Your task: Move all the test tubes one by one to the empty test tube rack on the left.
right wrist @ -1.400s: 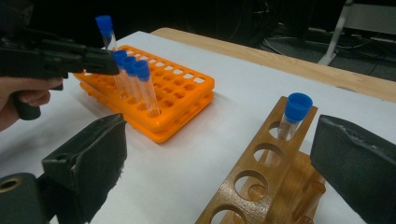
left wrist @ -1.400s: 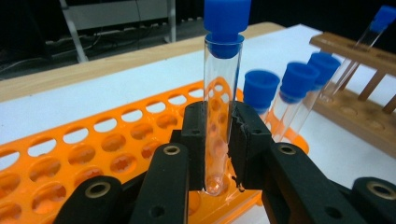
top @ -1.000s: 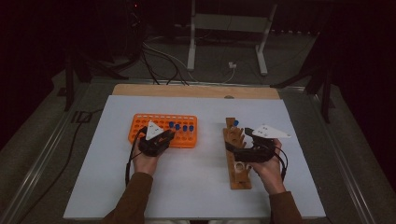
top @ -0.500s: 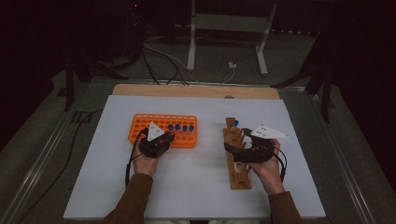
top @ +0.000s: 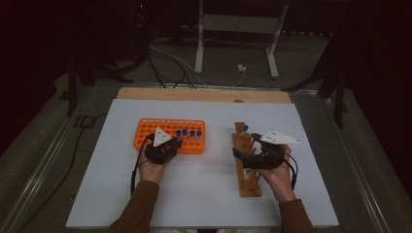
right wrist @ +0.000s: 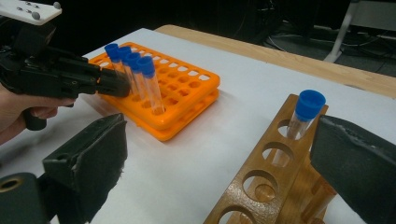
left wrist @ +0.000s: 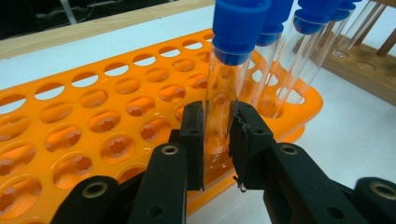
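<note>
Two black jaws of the left gripper (left wrist: 217, 140) squeeze a clear test tube (left wrist: 223, 100) with a blue cap, low in the middle of the frame. It stands in the orange rack (left wrist: 93, 121). Right gripper (right wrist: 219, 163) is wide open, holding nothing, over the wooden rack (right wrist: 271, 182).

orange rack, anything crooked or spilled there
Nothing stands out. The orange rack sits flat, its blue-capped tubes stand upright, and the left tool grips one tube squarely; no spill shows.

A lab: capped test tubes (left wrist: 232, 70) in an orange rack (top: 170, 131) and a wooden rack (top: 247, 162).
</note>
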`<state>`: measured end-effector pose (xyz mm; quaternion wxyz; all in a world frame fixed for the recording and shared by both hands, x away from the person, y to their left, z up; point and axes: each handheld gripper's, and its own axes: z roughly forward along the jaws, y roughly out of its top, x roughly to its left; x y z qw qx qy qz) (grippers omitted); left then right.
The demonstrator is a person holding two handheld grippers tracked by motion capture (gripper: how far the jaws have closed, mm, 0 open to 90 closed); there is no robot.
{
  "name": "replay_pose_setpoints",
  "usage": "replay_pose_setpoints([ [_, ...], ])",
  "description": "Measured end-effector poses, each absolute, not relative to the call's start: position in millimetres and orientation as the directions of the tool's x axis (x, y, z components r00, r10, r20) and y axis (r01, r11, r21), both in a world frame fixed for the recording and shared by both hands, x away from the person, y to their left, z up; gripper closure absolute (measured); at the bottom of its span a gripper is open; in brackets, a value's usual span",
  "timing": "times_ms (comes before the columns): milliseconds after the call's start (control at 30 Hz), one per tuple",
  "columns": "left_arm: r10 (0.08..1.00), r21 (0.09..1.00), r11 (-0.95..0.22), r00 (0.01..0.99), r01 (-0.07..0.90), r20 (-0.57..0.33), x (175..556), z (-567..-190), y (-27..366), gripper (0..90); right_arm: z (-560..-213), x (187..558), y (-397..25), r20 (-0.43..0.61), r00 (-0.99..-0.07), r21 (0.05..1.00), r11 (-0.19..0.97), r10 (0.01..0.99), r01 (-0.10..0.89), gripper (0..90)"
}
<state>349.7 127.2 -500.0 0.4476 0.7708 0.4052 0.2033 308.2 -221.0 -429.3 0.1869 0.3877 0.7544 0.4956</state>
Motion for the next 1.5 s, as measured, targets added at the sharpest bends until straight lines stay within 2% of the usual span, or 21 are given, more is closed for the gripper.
replay_pose_setpoints([
  [133,0.8,0.857,-0.245,0.594,0.453,-0.085,350,-500,129,64.5,-428,308,-223,0.105,-0.627,0.894,0.204,0.772,0.4,4.1],
  [167,0.796,0.859,-0.23,0.597,0.457,-0.104,350,-499,131,58.5,-428,309,-223,0.104,-0.626,0.894,0.203,0.773,0.399,4.2],
  [467,0.811,0.888,-0.135,0.565,0.439,-0.156,340,-482,143,24.9,-426,312,-226,0.105,-0.619,0.897,0.194,0.778,0.397,4.5],
  [567,0.811,0.898,-0.112,0.561,0.426,-0.165,335,-476,147,16.9,-425,312,-226,0.106,-0.618,0.897,0.193,0.779,0.398,4.5],
  [633,0.811,0.903,-0.114,0.564,0.415,-0.157,331,-472,151,15.4,-424,314,-226,0.103,-0.617,0.897,0.195,0.78,0.396,4.5],
  [833,0.818,0.912,-0.103,0.555,0.398,-0.15,323,-461,165,3.6,-424,318,-228,0.106,-0.608,0.894,0.192,0.787,0.405,4.5],
  [1033,0.823,0.919,-0.117,0.555,0.376,-0.122,311,-457,176,0.8,-424,322,-228,0.105,-0.603,0.891,0.194,0.791,0.41,4.5],
  [1500,0.837,0.932,-0.125,0.541,0.34,-0.085,283,-453,194,0.8,-430,340,-229,0.106,-0.582,0.879,0.197,0.806,0.434,5.2],
])
